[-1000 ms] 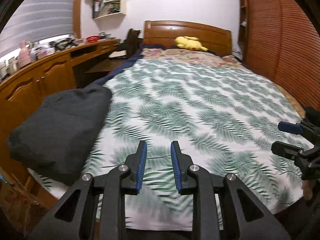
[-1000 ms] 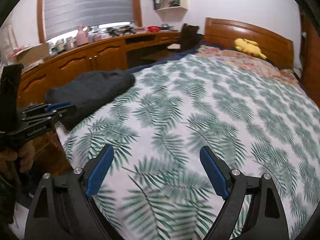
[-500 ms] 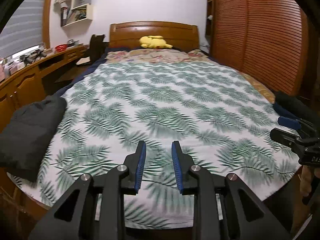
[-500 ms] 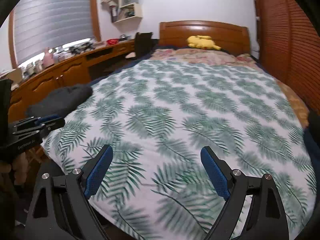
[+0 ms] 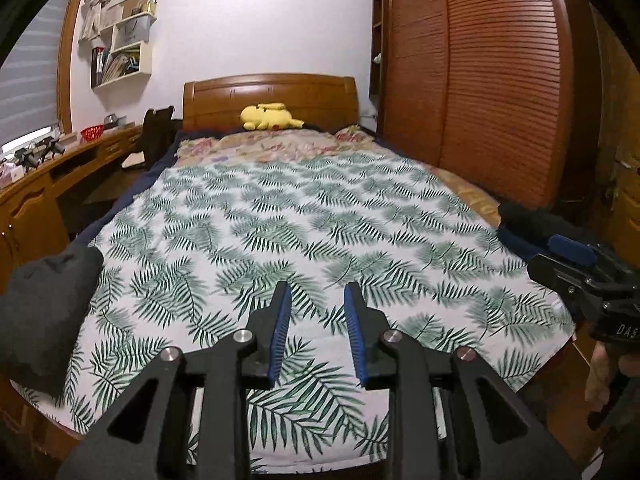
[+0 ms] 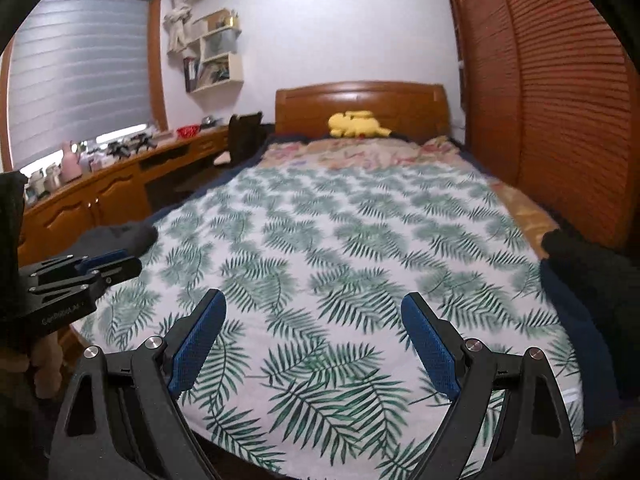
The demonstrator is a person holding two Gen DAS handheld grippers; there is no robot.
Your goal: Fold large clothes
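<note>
Currently both grippers empty over the leaf-print bedspread (image 5: pixel 320 220): left gripper (image 5: pixel 316 292) jaws narrow, right gripper (image 6: pixel 314 304) jaws wide, dark garment (image 5: pixel 44 312) untouched at left edge.

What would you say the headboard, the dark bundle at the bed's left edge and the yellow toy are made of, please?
The headboard looks like varnished wood: warm brown with a soft sheen. The dark bundle seems to be soft, matt knit or fleece cloth, since it slumps in folds. The yellow toy appears to be plush, rounded and matt, though too small to be sure.
</note>
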